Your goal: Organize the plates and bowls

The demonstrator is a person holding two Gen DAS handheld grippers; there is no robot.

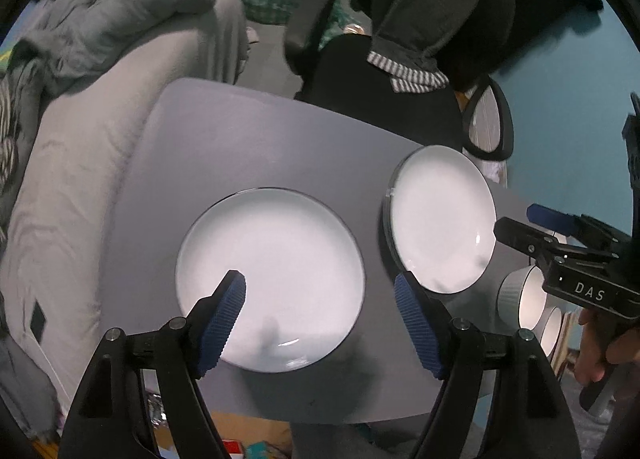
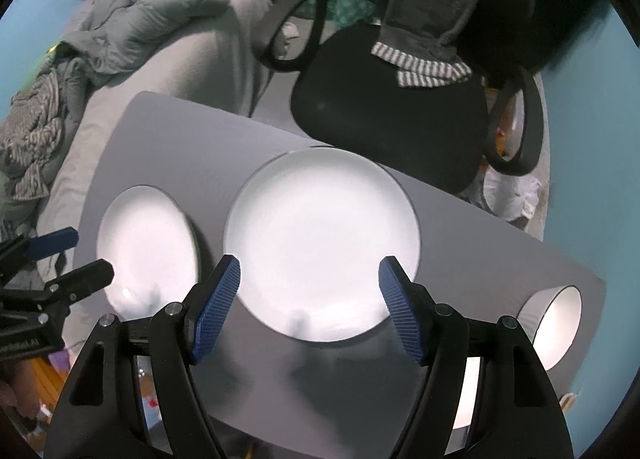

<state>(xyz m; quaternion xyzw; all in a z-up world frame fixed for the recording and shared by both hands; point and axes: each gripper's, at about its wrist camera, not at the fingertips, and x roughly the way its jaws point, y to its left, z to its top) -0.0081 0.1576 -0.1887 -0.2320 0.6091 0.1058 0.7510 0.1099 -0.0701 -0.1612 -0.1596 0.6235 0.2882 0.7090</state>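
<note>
Hovering wide open, left gripper [image 1: 320, 323] and right gripper [image 2: 310, 307] face white plates [image 1: 270, 279] [image 2: 322, 243]: probably glazed ceramic, rigid, slippery, breakable; grip rims.

Both white plates — the left plate [image 1: 270, 279] and the right plate [image 2: 322, 243] — look glazed and glossy, catching small highlights, while the grey tabletop [image 1: 256, 139] is smooth and matt. The ribbed bowl [image 1: 516, 297] has a grooved outer wall. Each tool's pads [image 1: 416, 325] are ridged blue rubber — on matt black plastic arms.
</note>
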